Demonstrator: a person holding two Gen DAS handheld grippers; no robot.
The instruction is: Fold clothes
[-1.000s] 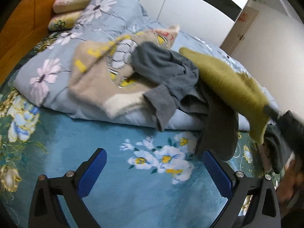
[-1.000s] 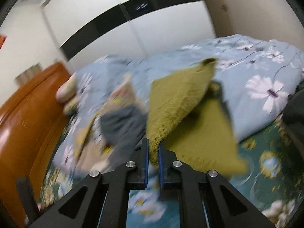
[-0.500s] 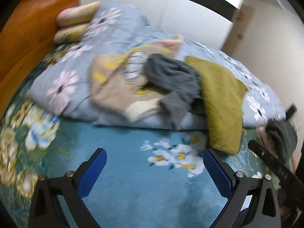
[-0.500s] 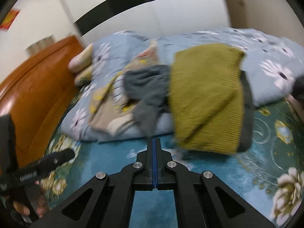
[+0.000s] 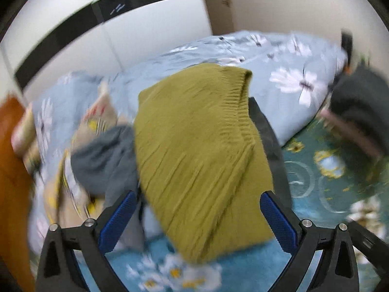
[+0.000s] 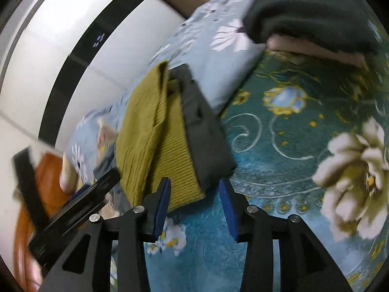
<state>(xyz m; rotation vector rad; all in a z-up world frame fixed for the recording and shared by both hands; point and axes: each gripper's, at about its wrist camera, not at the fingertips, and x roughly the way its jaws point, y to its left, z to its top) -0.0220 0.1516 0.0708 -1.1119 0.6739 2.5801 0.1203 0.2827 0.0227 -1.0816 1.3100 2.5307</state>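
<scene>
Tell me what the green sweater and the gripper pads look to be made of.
The green sweater looks like a soft knit, wool or acrylic: ribbed hem and visible stitch rows, matte. The left gripper pads look like blue rubber or textured plastic, with a fine dotted grip pattern; which one is unclear.

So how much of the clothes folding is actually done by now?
Very little. Both tools, left and right, are open and hold nothing. The green sweater lies draped over the quilt, not yet folded, with a dark garment under it. The grey and beige clothes sit in a heap, untouched.
</scene>
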